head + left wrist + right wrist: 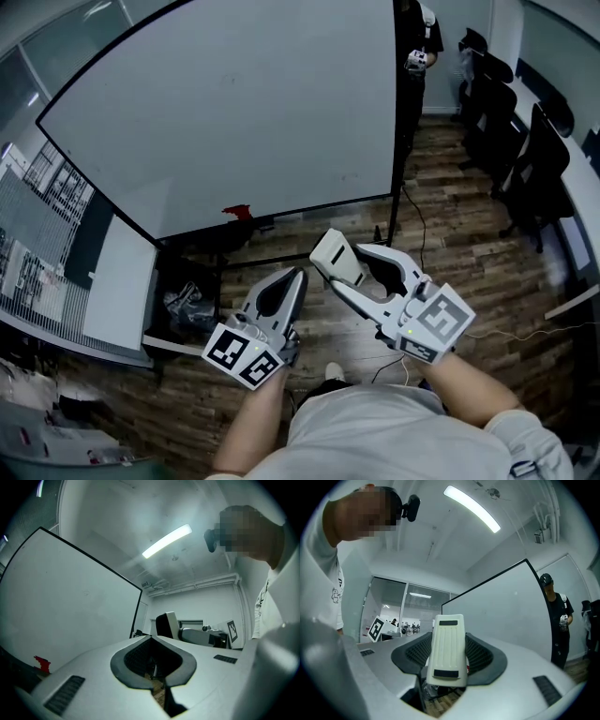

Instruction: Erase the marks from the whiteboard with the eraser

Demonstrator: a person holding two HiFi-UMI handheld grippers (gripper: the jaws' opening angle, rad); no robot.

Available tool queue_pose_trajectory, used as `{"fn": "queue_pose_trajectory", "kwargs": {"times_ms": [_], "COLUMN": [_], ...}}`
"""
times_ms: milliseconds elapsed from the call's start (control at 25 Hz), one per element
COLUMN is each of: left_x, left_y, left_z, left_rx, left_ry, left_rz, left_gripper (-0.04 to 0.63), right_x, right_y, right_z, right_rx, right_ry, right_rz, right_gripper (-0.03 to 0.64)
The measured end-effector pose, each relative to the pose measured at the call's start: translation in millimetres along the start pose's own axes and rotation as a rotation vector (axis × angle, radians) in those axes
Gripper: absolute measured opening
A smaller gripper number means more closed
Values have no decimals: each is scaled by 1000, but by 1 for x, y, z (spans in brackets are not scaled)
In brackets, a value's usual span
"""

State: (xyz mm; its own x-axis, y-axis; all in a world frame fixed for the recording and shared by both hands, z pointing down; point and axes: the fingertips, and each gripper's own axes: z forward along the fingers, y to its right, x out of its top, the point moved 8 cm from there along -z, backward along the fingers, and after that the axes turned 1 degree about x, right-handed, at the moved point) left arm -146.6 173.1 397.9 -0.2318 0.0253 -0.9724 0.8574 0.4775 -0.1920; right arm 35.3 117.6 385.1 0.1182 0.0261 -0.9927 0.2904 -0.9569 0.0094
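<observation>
Altogether: one whiteboard (234, 112), one eraser (336, 255), two grippers, one small red thing (237, 213), one standing person (419, 47), and several black chairs (525, 159) whose exact count is unclear.
Eraser, place: between the jaws of the right gripper (345, 264), near the person and lower than the board's bottom edge, apart from the board.
Eraser, long axis: runs along the jaws, from near right to far left in the head view.
Eraser, pointing: free end stands out past the jaw tips towards the whiteboard's lower edge.
Eraser, face shown: the right gripper view shows the pale ribbed eraser (447, 648) with one dark strip at each end.
Right gripper: clamped on the eraser from both sides.
Left gripper (298, 274): jaws pressed together with nothing between them, tip aimed at the board's stand.
Whiteboard: large, black-framed, on a stand over a wooden floor (469, 272).
Red thing: on the board's lower edge, left of centre.
Person: far right, just beside the board's right edge.
Chairs: in a row far right.
</observation>
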Motion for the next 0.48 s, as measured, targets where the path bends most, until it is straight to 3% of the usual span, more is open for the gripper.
{"fn": "queue_pose_trajectory", "kwargs": {"times_ms": [480], "left_x": [-15], "left_y": [93], "left_z": [-10], "left_rx": [13], "left_ry": [5], "left_rz": [3], "left_gripper": [8], "right_x": [9], "right_y": [-25], "right_z": [-88], "right_rx": [16], "right_ry": [-8], "right_rz": [19], "right_gripper": [233]}}
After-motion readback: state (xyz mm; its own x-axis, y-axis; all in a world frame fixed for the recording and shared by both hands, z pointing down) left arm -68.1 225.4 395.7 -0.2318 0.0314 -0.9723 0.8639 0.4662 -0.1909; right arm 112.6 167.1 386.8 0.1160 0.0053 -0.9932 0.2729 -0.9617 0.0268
